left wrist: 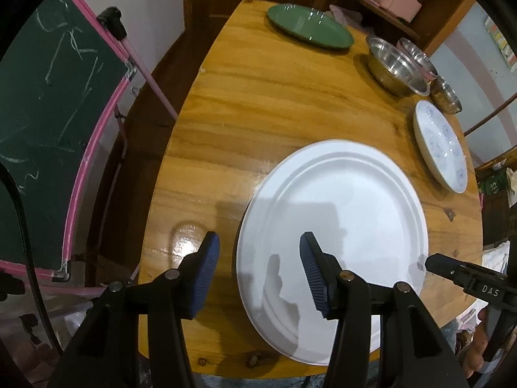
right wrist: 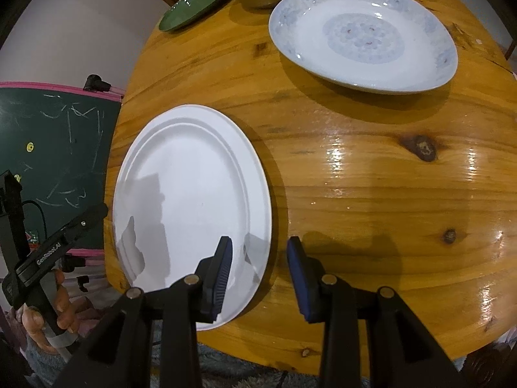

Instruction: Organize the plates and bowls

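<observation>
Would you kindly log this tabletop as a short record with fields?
surface: wooden table
nearest item: white plate, flat, at the near edge
right of it: blue-patterned plate
far side: green plate, steel bowl
left claw: open, straddling the white plate's left rim, not gripping
right claw: open, straddling its right rim, not gripping
stacking: none visible

1. Your left gripper [left wrist: 258,268] is black angular plastic with ribbed blue pads and silver pivot screws.
2. Your right gripper [right wrist: 258,274] matches; white lettering marks both black bodies.
</observation>
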